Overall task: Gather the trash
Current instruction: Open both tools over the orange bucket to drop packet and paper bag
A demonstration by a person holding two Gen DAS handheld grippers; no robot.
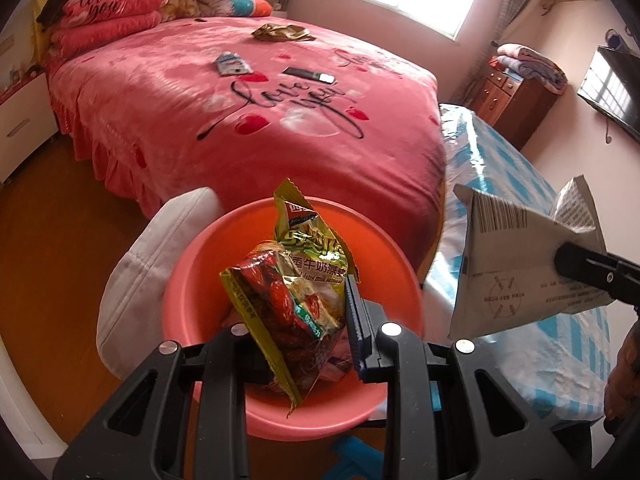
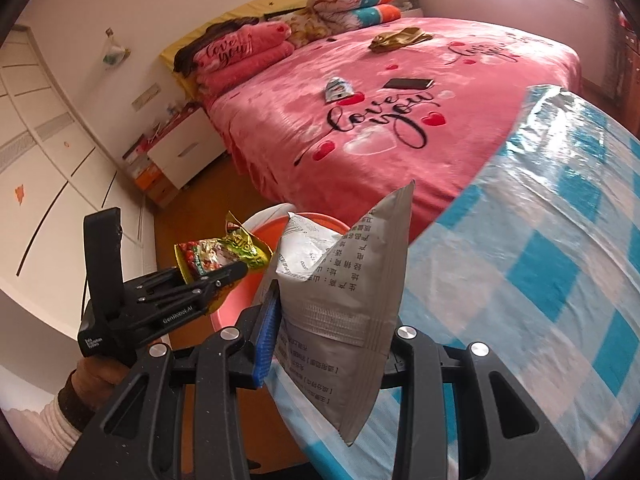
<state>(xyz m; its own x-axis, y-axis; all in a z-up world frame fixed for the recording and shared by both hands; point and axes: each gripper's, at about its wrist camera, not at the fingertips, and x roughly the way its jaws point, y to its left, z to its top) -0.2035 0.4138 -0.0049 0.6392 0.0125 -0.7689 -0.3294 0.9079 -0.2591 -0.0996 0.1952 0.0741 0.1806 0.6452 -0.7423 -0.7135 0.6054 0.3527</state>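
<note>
Closest in, the left tongs (image 1: 316, 332) are clamped on a yellow-green oatmeal packet (image 1: 298, 280), which hangs over the open mouth of the pink bin (image 1: 192, 280). The packet is crumpled film, very light and soft; it bends around the pads rather than resisting them, so a pinch low on its body holds it well enough, though glossy film like this can slip if the hold slackens.

Just to the right, the right tongs (image 2: 328, 332) are clamped on a grey paper-look pouch (image 2: 344, 300) — held across its sealed seam band, the stiffest part of it. It stands up past the pads and looks empty and flat, so it should drop cleanly. It hangs over the edge of the table (image 2: 540, 260) with the blue-checked cover, beside the bin rather than above it.

Farther off, on the pink bed (image 1: 280, 128), lie a small blue-and-white wrapper (image 1: 232, 63) and a crumpled gold wrapper (image 1: 280, 32) — both light, both best taken by a raised fold or edge, since the plush cover gives under a flat press. The dark phone (image 1: 308, 74) between them looks like no trash.
</note>
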